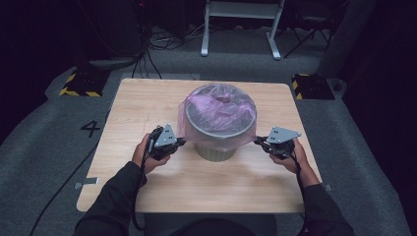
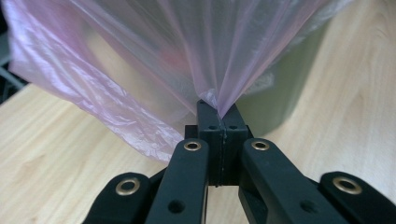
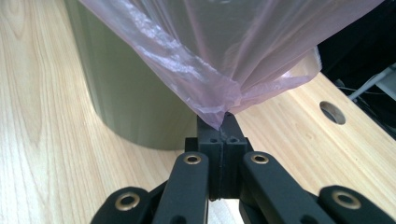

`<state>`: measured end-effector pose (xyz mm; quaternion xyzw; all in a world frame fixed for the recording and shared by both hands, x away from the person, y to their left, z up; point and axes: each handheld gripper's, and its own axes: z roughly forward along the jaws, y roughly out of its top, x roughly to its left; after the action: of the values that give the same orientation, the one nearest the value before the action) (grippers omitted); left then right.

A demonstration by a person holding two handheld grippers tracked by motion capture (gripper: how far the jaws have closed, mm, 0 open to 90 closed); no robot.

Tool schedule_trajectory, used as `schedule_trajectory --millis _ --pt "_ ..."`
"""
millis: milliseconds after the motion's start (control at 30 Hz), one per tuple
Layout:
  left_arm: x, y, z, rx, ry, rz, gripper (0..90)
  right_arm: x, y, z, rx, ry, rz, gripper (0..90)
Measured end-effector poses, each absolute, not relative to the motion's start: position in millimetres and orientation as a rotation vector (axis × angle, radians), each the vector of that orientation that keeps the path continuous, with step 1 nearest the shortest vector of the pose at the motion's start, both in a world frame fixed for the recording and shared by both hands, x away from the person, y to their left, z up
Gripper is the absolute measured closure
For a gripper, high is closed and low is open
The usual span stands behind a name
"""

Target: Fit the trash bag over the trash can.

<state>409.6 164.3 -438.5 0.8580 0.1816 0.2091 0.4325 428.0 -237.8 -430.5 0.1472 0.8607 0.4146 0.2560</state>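
Your left gripper [image 1: 180,142] and right gripper [image 1: 259,140] each have fingers clenched on the pink bag's [image 1: 219,115] hem, either side of the bin [image 1: 215,150] at the table's [image 1: 147,98] middle.

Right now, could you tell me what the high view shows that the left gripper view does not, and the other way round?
High view alone: the whole grey bin standing on the wooden table, the pink bag's film stretched over its rim, both hands, and the right gripper shut on the bag's right edge. Left gripper view alone: up close, the left gripper with its fingers pressed together, a gathered point of film pinched between them. Shared: the pink bag, the bin's wall, the table, and the left gripper at the bag's left edge.
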Motion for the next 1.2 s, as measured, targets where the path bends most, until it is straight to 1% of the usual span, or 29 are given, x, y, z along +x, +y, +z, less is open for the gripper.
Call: schedule_trajectory --millis 100,133,367,567,767,933,1000,1033,1067,1100,1133,1200 --pt "408 165 -444 2.176 0.432 0.494 90.0 426 -237 -436 0.388 2.371 1.135 90.0" --pt "409 165 -447 2.189 0.429 0.467 90.0 426 -237 -438 0.379 2.396 1.129 90.0" --pt "416 164 -462 2.246 0.457 0.417 90.0 429 -235 -451 0.391 2.467 1.083 90.0" --pt "427 160 -480 2.301 0.494 0.341 90.0 437 -236 -464 0.448 2.506 1.050 90.0" --pt "431 158 -489 2.304 0.527 0.314 90.0 447 -237 -478 0.538 2.541 1.057 90.0" --pt "431 161 -494 2.289 0.567 0.341 89.6 452 -240 -484 0.605 2.537 1.062 90.0" --pt "430 163 -496 2.283 0.604 0.361 82.5 453 -243 -486 0.628 2.524 1.081 90.0" --pt "430 164 -496 2.277 0.598 0.357 81.1 453 -246 -488 0.648 2.520 1.091 90.0" --pt "428 165 -496 2.273 0.602 0.361 76.1 454 -248 -489 0.664 2.516 1.095 90.0" --pt "426 166 -495 2.265 0.620 0.384 68.5 454 -250 -489 0.676 2.511 1.104 90.0" --pt "425 166 -493 2.260 0.638 0.387 59.0 454 -252 -489 0.688 2.507 1.116 90.0" --pt "420 169 -488 2.240 0.653 0.418 45.9 455 -255 -489 0.703 2.493 1.125 90.0"
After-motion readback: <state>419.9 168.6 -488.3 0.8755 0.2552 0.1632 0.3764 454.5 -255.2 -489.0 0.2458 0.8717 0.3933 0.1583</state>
